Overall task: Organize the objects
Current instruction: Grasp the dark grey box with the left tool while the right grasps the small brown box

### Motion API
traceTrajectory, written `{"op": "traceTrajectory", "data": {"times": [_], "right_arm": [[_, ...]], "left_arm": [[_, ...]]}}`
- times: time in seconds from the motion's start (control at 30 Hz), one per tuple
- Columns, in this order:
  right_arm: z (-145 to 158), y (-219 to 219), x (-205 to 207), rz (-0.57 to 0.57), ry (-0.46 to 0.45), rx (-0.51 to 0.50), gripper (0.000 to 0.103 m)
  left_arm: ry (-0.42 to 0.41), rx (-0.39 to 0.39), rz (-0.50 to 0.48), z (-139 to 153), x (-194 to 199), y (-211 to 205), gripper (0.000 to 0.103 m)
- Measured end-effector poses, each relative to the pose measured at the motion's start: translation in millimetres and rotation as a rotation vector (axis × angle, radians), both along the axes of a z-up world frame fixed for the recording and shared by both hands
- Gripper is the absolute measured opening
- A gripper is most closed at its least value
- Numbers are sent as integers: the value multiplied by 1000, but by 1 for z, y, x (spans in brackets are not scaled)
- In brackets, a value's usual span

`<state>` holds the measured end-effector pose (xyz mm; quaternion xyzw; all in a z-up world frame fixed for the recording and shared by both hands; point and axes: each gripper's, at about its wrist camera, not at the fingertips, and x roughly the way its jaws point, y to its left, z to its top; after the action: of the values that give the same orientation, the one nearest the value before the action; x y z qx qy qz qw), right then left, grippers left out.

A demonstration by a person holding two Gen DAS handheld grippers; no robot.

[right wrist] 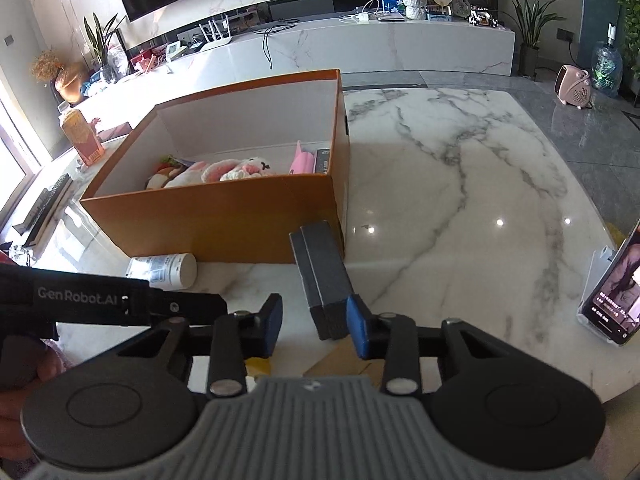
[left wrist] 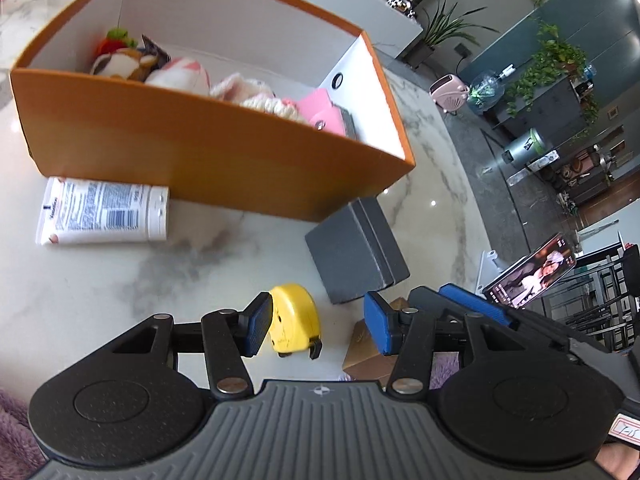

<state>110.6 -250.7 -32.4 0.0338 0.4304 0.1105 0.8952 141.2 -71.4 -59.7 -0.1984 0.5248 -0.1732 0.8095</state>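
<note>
Surface: marble table (left wrist: 100, 300) is carrying the scatter, a living room lying behind.

Left wrist view
Box: orange box (left wrist: 200, 152) is standing open, holding plush toys (left wrist: 180, 74) and a pink item (left wrist: 320, 108).
Left claw: left gripper (left wrist: 316, 330) is hanging spread, pinching nothing; yellow tape measure (left wrist: 294, 320) is lying between the pads, close against the left one.
Handling, tape measure: likely hard, smooth, fairly dense; I'd be gripping across its flat sides.
Neighbours: lotion tube (left wrist: 104, 216) is lying against the box's front wall; grey case (left wrist: 356, 250) is sitting just right of the tape; a tan carton (left wrist: 370, 354) is partly hiding under the right finger.

Right wrist view
Right claw: right gripper (right wrist: 314, 326) is standing parted; the grey case (right wrist: 324, 280) is touching its right pad only, not clamped.
Handling, case: seemingly rigid, matte, light; long edges are offering the hold.
Obstacles: left gripper's body (right wrist: 112, 304) is crowding in from the left; the box (right wrist: 224, 220) wall is rising just beyond; phone on stand (right wrist: 616, 292) is sitting well apart.
</note>
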Motion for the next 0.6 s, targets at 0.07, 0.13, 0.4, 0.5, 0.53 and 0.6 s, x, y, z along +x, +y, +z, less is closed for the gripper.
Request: {"op": "traceTrajectory", "data": {"times": [0.07,0.13,0.4,0.5,0.53,0.6], "right_arm": [[-2,-6,0,-20,8,-1,39],[-5,-11,2,-33,21,13,39],[-10,-8,16,-18,26,-19,37],[-12,-13,21,-22,38,5,32],[-13,-14,22,-21,40,7,32],[-13,-15,25,-30,35,-1,32]], "left_arm": [[-2,2,-2,-2,0,-3,58],[-15,4,-4,0,1,-7,58],[-66,-17,-4,15,17,-23,65],[-72,-9,-19,18,25,-36,68],[-72,2,-20,19,28,-40,69],[-68,26,-13,18,34,-47,70]]}}
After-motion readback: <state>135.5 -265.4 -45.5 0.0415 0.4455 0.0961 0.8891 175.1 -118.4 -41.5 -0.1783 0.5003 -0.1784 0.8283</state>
